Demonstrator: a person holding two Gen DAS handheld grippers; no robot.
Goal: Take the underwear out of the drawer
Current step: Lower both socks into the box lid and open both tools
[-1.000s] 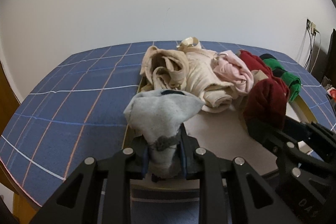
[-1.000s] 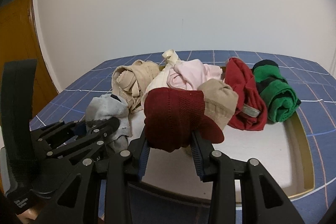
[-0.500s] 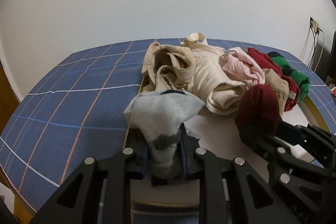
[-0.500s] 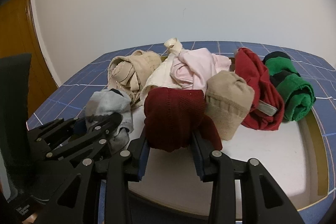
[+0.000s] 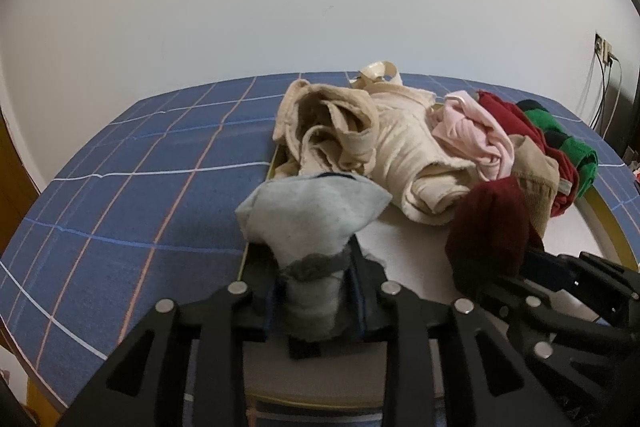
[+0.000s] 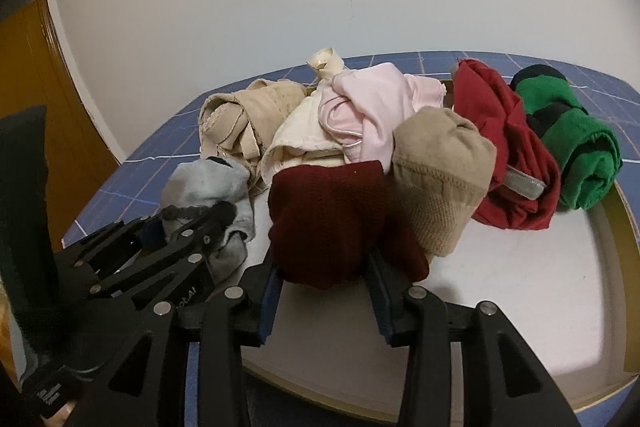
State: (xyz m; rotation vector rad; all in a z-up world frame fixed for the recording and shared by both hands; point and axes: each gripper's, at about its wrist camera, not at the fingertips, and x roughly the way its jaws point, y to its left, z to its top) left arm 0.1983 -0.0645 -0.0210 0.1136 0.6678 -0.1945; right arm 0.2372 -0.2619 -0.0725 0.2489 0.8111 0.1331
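Observation:
A shallow white drawer (image 6: 520, 287) with a yellowish rim lies on a blue checked cloth and holds a heap of rolled underwear. My left gripper (image 5: 316, 267) has a light grey piece (image 5: 312, 211) between its pads at the drawer's left edge. Its jaws are opening, and the fabric still fills the gap. My right gripper (image 6: 324, 267) has a dark red piece (image 6: 328, 211) between its pads, low over the drawer floor. Its jaws are opening too, with the cloth still touching both pads. The left gripper (image 6: 180, 223) with the grey piece (image 6: 204, 183) shows beside it.
Behind the grippers lie a beige bundle (image 5: 332, 123), a cream piece (image 5: 408, 155), a pink one (image 5: 476, 131), a tan roll (image 6: 436, 179), a red one (image 6: 504, 131) and a green-black one (image 6: 568, 135). The blue cloth (image 5: 140, 167) stretches left. Wooden furniture (image 6: 32, 107) stands far left.
The right gripper has sunk and moved closer to the heap with the dark red piece. Both grippers' jaws stand a little wider. The left gripper has stayed in place.

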